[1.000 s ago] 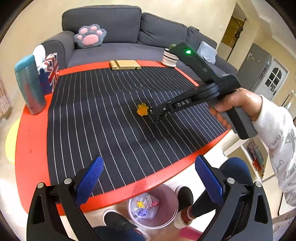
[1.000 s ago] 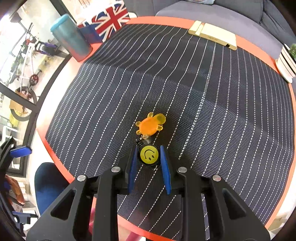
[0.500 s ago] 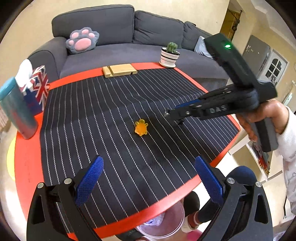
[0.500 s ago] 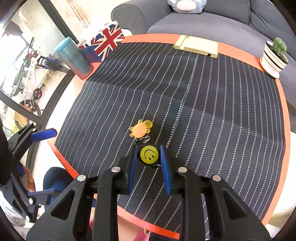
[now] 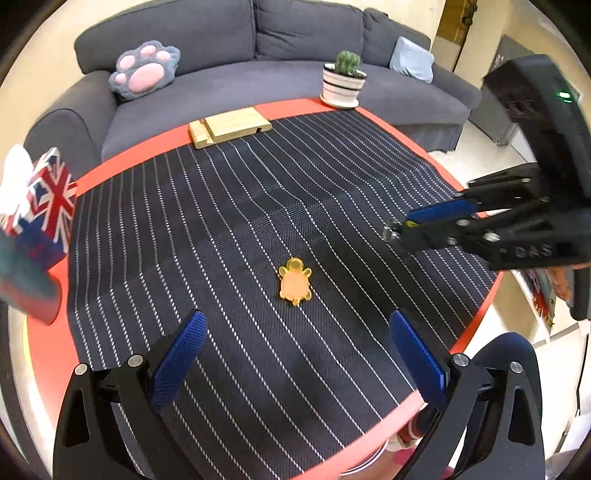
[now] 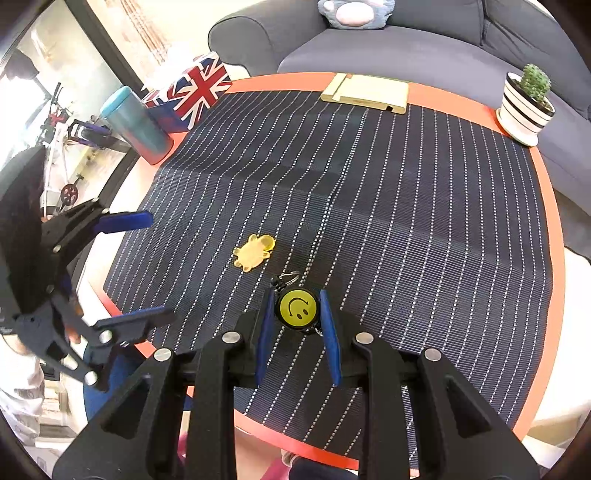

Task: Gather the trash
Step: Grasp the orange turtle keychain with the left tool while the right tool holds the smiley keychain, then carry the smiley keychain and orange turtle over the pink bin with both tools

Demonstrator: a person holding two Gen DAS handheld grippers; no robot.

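An orange translucent turtle [image 5: 294,282] lies flat on the striped mat [image 5: 221,221]. My left gripper [image 5: 297,330] hovers just short of it, open, its blue pads wide apart with nothing between them. The right gripper [image 6: 297,300] is shut on a yellow smiley keychain [image 6: 298,308], held above the mat with its metal ring [image 6: 290,277] poking out ahead. In the right wrist view the turtle [image 6: 255,252] sits a little ahead and left of that keychain, and the open left gripper [image 6: 160,266] shows at the left edge. The right gripper [image 5: 400,225] enters the left wrist view from the right.
A red round table [image 5: 48,354] carries the mat. On its rim stand a teal tumbler [image 6: 135,123], a Union Jack box [image 6: 192,92], a wooden stand [image 5: 229,125] and a potted cactus [image 5: 343,83]. A grey sofa [image 5: 221,33] with a paw cushion [image 5: 144,70] lies behind.
My left gripper has come forward over the table toward the turtle, and the bin below has slid out of view. The right gripper has lifted and pulled away rightward with the smiley keychain.
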